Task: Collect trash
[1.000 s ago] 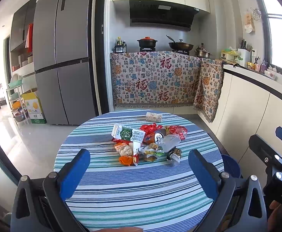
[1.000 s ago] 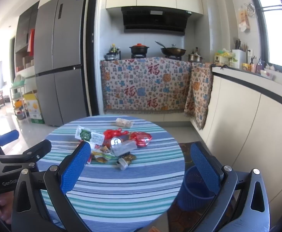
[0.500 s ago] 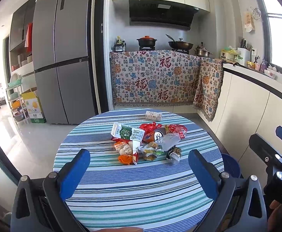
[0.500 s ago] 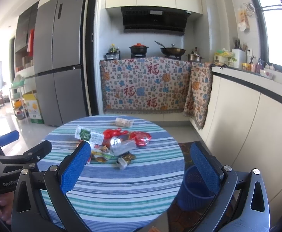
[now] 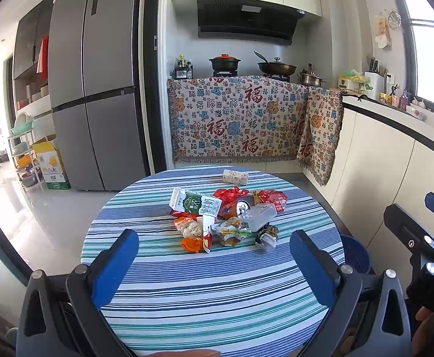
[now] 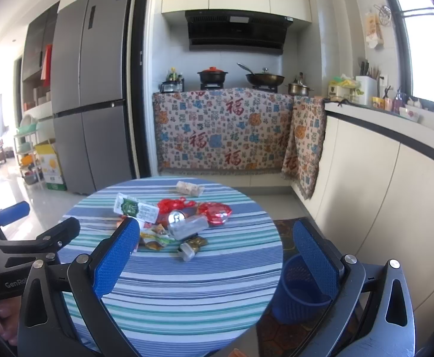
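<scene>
**Trash waiting in a heap while both grippers hang back**

Trash [image 5: 227, 218] is lying bunched at the middle of the round striped tabletop [image 5: 211, 291], probably gathered there so either hand can reach it. A green-and-white carton [image 5: 194, 203] is resting at the heap's left edge, a clear plastic box [image 5: 257, 216] is sitting near a can [image 5: 243, 207] and red wrappers [image 5: 269, 198], and a small wrapped roll [image 5: 235, 177] is lying apart toward the far rim. A blue basket [image 6: 298, 290] is standing on the floor just beside the tabletop's right side, seemingly placed as the drop point.

The left gripper [image 5: 214, 263] is hovering over the near half of the cloth, its blue fingers [image 5: 114, 267] spread wide and gripping nothing. The right gripper [image 6: 214, 260] is likewise gaping and empty, framing both heap and basket. Nothing is being collected yet; the wide stance appears to be readying a first pick.
</scene>
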